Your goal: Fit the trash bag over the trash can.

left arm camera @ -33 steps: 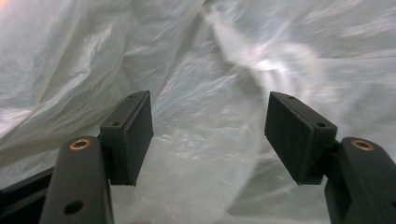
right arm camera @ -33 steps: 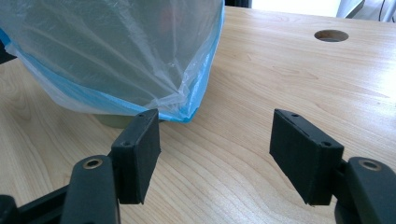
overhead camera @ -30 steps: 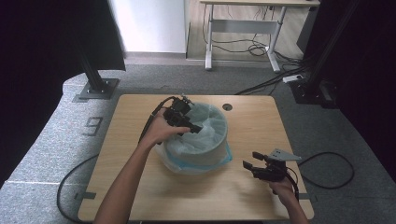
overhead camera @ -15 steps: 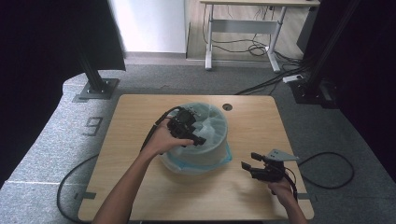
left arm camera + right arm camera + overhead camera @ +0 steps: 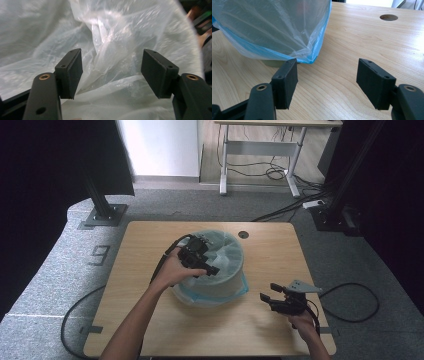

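A round bin lined with a thin translucent plastic bag stands in the middle of the wooden table. The bag's blue-edged skirt drapes over the bin's outside down to the tabletop. My left gripper hovers over the bin's mouth, open, its pads apart with crumpled bag lining behind the gap. My right gripper rests low near the table's front right, open, aimed at the bag's lower corner with bare wood between its pads.
A round cable hole sits in the table behind the bin. Cables trail off the table's left and right sides onto the grey floor. A desk frame and dark stands are beyond the table.
My left gripper has shifted right and forward, from the bin's left rim to over its opening. The right gripper has stayed put.
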A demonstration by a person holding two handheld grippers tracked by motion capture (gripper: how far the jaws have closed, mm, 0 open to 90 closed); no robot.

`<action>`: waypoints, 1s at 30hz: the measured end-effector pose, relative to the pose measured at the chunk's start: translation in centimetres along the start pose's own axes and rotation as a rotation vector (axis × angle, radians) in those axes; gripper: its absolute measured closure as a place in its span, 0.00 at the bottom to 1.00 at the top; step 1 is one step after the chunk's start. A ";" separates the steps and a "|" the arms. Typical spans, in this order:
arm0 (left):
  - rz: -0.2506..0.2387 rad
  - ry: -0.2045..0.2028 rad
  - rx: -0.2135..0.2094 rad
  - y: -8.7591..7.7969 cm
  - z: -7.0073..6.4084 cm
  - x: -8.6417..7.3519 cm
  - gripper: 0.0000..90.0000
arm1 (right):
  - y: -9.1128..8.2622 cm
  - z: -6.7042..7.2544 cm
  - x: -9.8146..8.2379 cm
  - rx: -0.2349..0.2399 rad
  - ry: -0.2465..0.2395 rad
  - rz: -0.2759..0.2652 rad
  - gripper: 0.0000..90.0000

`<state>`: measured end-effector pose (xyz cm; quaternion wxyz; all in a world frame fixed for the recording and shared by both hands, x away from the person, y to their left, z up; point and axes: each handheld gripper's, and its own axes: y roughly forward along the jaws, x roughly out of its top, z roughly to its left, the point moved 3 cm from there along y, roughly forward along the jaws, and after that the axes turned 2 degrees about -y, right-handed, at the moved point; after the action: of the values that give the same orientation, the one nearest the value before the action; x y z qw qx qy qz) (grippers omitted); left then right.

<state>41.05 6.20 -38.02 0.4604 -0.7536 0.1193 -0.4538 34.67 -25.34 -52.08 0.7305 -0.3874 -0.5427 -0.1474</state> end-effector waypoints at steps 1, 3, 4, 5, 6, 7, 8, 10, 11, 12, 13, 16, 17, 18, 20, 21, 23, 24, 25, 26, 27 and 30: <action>-0.024 -0.001 -0.002 -0.4 0.0 -0.1 0.37 | 0.0 0.0 0.0 -0.002 0.000 0.000 0.36; -0.065 0.000 -0.007 -1.1 0.1 -0.4 0.37 | 0.0 0.0 0.0 -0.001 0.001 0.000 0.36; -0.083 0.000 -0.005 -1.5 0.1 -0.6 0.37 | 0.0 0.0 0.0 -0.002 0.000 0.000 0.36; -0.101 0.000 -0.003 -1.9 0.1 -0.7 0.37 | 0.1 0.0 0.0 -0.002 -0.001 -0.001 0.36; -0.119 0.000 -0.003 -2.2 0.1 -0.9 0.37 | 0.1 0.0 0.0 -0.001 -0.003 -0.001 0.36; -0.134 0.001 -0.005 -2.5 0.1 -1.0 0.37 | 0.1 0.1 0.0 -0.001 -0.004 0.000 0.36; -0.149 0.002 -0.006 -2.8 0.1 -1.2 0.37 | 0.1 0.1 0.0 -0.001 -0.005 0.000 0.36; -0.170 0.004 -0.005 -3.3 0.0 -1.5 0.37 | 0.1 0.1 0.0 -0.002 -0.004 0.000 0.36; -0.176 0.006 -0.005 -3.6 0.0 -1.7 0.37 | 0.1 0.2 0.0 -0.002 -0.004 0.002 0.36; -0.182 0.006 -0.004 -3.8 0.0 -1.9 0.36 | 0.1 0.2 0.0 -0.001 -0.004 0.004 0.36; -0.189 0.004 -0.003 -4.0 -0.1 -2.1 0.37 | 0.1 0.2 0.0 -0.002 -0.004 0.004 0.36; -0.204 0.000 0.000 -4.5 0.0 -2.8 0.36 | 0.1 0.2 0.0 -0.003 -0.005 0.005 0.36; -0.210 -0.004 0.001 -4.6 0.0 -3.0 0.36 | 0.1 0.2 0.0 -0.004 -0.005 0.005 0.36; -0.215 -0.004 0.002 -4.8 0.1 -3.2 0.36 | 0.1 0.2 -0.1 -0.005 -0.005 0.005 0.36; -0.226 -0.009 0.003 -5.2 0.2 -3.7 0.36 | 0.1 0.1 -0.1 -0.006 -0.001 0.007 0.36; -0.234 -0.012 0.004 -5.3 0.2 -4.0 0.36 | 0.1 0.1 -0.1 -0.007 -0.001 0.008 0.36; -0.244 -0.015 0.011 -5.6 0.4 -4.5 0.36 | 0.0 0.1 -0.1 -0.008 -0.001 0.008 0.36; -0.244 -0.015 0.011 -5.6 0.4 -4.5 0.36 | 0.0 0.1 -0.1 -0.009 -0.002 0.008 0.36; -0.257 -0.020 0.022 -5.9 0.5 -5.1 0.36 | 0.1 0.1 -0.1 -0.010 -0.001 0.007 0.36; -0.262 -0.022 0.021 -6.0 0.5 -5.4 0.36 | 0.1 0.1 -0.2 -0.010 -0.001 0.008 0.36; -0.268 -0.027 0.024 -6.0 0.6 -5.7 0.36 | 0.1 0.1 -0.2 -0.011 0.000 0.008 0.36; -0.273 -0.029 0.033 -6.2 0.7 -6.3 0.36 | 0.1 0.0 -0.2 -0.013 -0.003 0.010 0.36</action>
<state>36.58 13.77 -36.83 0.4084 -0.7616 0.0016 -0.5031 34.64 -25.28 -52.30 0.7280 -0.3949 -0.5409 -0.1466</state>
